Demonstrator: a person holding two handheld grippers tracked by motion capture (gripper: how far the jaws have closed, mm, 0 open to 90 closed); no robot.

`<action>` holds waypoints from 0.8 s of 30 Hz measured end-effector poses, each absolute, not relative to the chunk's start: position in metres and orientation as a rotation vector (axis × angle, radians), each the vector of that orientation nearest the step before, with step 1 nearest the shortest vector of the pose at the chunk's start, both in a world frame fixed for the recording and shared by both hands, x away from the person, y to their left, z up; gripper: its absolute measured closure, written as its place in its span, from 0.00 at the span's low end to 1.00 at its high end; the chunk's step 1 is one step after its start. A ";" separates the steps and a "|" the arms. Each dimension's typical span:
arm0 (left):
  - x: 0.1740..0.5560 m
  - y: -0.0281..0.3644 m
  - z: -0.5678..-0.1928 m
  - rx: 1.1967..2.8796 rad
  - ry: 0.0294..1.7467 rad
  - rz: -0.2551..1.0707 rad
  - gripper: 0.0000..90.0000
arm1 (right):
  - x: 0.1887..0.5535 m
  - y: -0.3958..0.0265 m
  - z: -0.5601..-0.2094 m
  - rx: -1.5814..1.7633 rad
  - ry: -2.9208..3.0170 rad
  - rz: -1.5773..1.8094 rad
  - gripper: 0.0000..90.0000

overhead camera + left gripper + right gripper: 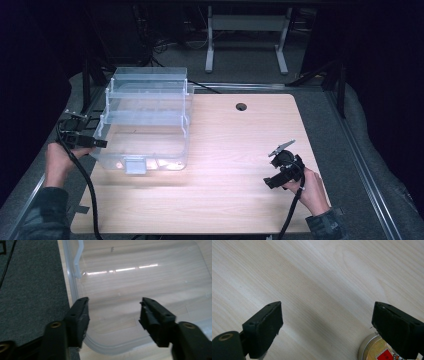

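Note:
A clear plastic bin (145,120) with an inner tray stands on the left part of the wooden table (235,145). My left gripper (97,142) is at the bin's near left corner, held in a hand at the table's left edge. In the left gripper view its jaws (115,307) stand apart over the bin's rounded corner (140,277), pressing on nothing. My right gripper (272,172) hovers over the table's right front, open (327,312) with bare wood between its jaws. A round tin with a red label (374,351) peeks out beside its right jaw.
Grey carpet (30,290) lies past the table's left edge, close to the bin. A cable hole (241,106) sits at the table's far side. A white desk frame (245,35) stands on the floor beyond the table.

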State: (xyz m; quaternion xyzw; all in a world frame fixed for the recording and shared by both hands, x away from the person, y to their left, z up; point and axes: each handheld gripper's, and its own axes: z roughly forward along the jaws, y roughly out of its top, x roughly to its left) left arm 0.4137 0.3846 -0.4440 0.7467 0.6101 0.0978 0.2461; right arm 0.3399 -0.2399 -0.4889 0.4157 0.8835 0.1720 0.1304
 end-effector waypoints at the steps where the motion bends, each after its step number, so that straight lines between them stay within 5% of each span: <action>1: 0.417 0.385 -0.445 2.035 1.675 0.261 0.52 | 0.340 -0.239 -0.488 1.204 2.571 0.504 0.11; 6: 0.428 0.388 -0.447 1.991 1.717 0.260 0.59 | 0.339 -0.239 -0.487 1.202 2.568 0.498 0.12; 15: 0.429 0.392 -0.434 1.999 1.758 0.342 0.54 | 0.336 -0.243 -0.488 1.210 2.563 0.493 0.12; 24: 0.440 0.404 -0.459 1.949 1.836 0.259 0.64 | 0.337 -0.243 -0.491 1.208 2.578 0.484 0.13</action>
